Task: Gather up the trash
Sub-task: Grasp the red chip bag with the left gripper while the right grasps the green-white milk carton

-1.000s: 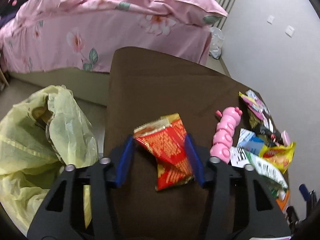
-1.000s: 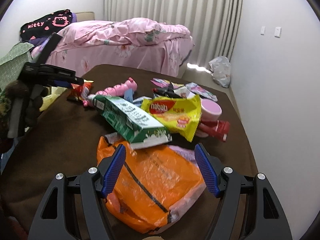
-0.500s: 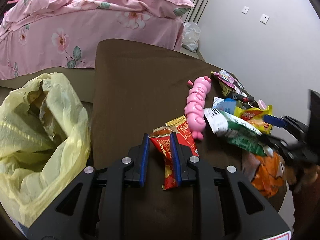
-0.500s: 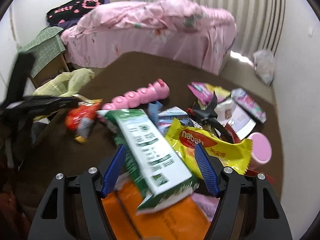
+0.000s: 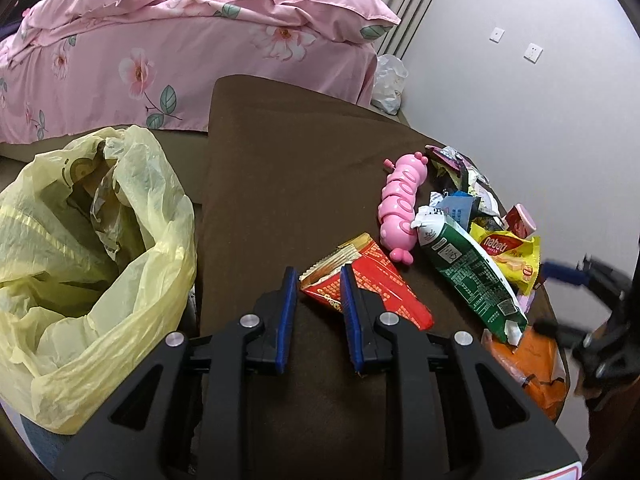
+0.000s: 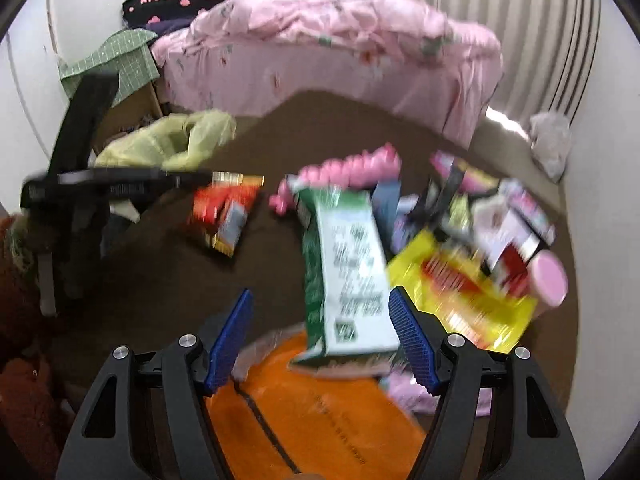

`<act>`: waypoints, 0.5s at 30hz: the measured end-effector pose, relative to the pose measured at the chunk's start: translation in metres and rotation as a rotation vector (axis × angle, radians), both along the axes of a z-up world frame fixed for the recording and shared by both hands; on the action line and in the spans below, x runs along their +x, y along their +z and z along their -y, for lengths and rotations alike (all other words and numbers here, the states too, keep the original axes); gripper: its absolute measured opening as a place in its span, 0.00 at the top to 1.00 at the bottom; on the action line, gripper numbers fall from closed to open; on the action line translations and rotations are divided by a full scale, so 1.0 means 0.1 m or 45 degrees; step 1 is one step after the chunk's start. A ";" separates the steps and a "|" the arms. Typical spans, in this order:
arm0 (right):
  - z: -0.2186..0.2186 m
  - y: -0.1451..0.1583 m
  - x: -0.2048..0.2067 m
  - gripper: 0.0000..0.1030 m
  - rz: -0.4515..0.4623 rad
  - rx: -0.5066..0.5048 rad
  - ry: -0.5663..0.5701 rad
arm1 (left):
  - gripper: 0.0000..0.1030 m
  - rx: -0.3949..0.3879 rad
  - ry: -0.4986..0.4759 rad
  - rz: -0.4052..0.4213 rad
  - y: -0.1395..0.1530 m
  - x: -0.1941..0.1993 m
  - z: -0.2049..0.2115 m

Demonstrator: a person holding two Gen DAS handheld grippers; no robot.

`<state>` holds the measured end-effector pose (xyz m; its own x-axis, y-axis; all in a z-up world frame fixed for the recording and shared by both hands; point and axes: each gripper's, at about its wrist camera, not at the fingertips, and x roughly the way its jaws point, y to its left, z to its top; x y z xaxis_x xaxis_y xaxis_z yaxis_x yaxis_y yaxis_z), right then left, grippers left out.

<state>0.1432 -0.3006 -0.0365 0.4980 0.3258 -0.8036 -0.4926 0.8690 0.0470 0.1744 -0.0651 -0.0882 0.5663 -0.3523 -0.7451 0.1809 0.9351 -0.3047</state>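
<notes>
1. Left gripper: blue pads narrowed and clamped on the near corner of a red snack wrapper; rest of the wrapper lying on the brown table, out to the right of the pads.
2. Just left of that gripper, beyond the table's left edge: a yellow trash bag, mouth gaping upward, a little crumpled plastic already inside.
3. Between wrapper and bag: only the table's edge and a narrow dark gap; bare brown cloth ahead toward the far corner.
4. Right gripper: pads wide apart, holding nothing, poised over the near end of a green-and-white carton; picture blurred, contact with the right pad not clear.
5. Under and in front of the carton: an orange plastic bag at the near table edge.
6. Right of the carton: a yellow wafer packet, a pink-lidded cup and smaller wrappers crowded toward the right edge.
7. Behind the carton: a pink caterpillar toy, touching the carton's far end.
8. Past the table: a pink flowered bed; white wall to the right.
</notes>
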 end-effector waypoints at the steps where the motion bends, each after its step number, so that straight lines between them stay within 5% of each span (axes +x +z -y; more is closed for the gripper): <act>1: 0.00 0.01 0.09 0.35 -0.009 0.015 -0.008 | 0.80 -0.002 0.001 -0.001 0.00 -0.01 0.00; 11: -0.20 -0.56 1.10 0.38 -0.330 0.034 -0.019 | 0.75 -0.026 0.002 0.000 0.03 -0.09 -0.08; 15: -0.28 -0.42 0.94 0.41 -0.210 -0.022 0.004 | 0.73 -0.033 0.019 0.000 0.03 -0.10 -0.12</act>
